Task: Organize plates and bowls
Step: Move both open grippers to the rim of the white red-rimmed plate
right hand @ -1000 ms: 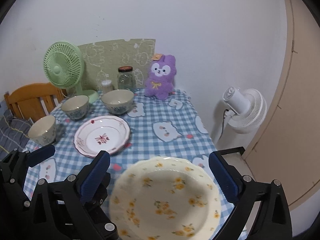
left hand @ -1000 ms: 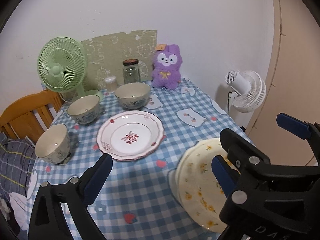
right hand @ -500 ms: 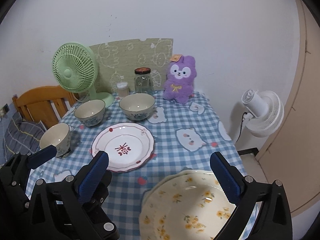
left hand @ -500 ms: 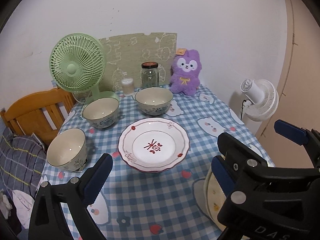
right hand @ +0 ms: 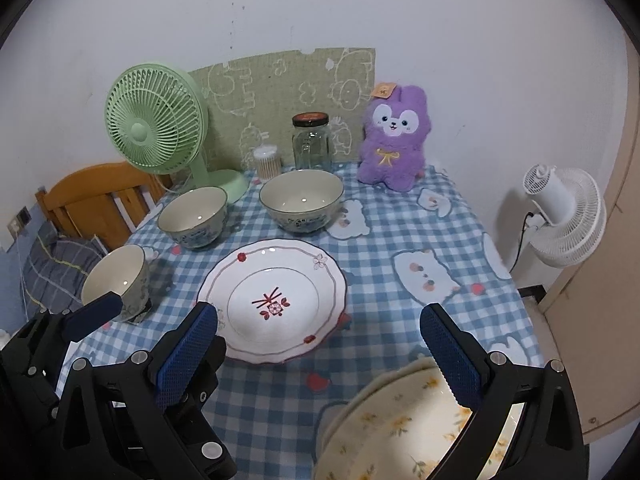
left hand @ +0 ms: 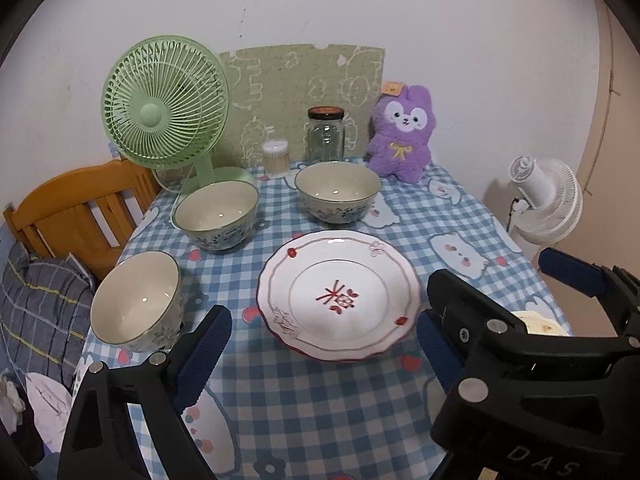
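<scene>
Red-trim plate (right hand: 272,300) mid-table, yellow-flower plates (right hand: 400,428) at near edge. Glazed ceramic — stiff, slick, chips easy; take by rim. Left gripper (left hand: 320,344) & right gripper (right hand: 316,344) both spread, holding nothing.

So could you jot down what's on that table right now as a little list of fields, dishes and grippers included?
surface: blue-and-white checked tablecloth
plates: white scalloped plate with red motif, centre; stacked cream plates with yellow flowers, near right edge
bowls: three cream ceramic bowls with blue pattern, back centre, back left, left edge
left gripper: open, empty
right gripper: open, empty, above the yellow-flowered stack
backdrop: green desk fan, glass jar, purple plush toy
</scene>
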